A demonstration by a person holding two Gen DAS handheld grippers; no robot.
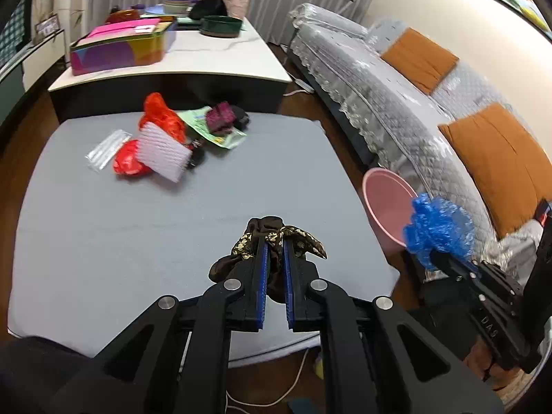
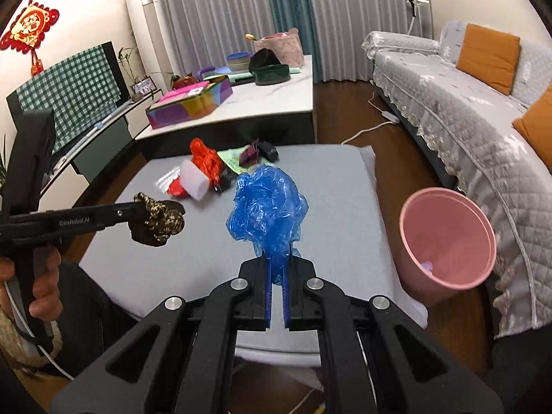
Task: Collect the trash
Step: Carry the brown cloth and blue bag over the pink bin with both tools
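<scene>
Pinching blue plastic bag point(image 2: 265, 207), right hand-held gripper point(image 2: 278, 258), jaws nearly closed.

The left gripper point(image 2: 157, 219) reads "GenRobot.AI".

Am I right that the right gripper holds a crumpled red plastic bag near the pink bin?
Not quite: the crumpled plastic bag in the right gripper is blue, not red, as the right wrist view shows. It is near the pink bin.

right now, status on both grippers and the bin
Left gripper shut on dark patterned cloth. Right gripper shut on blue plastic bag. Pink bin open, unobstructed.
</scene>
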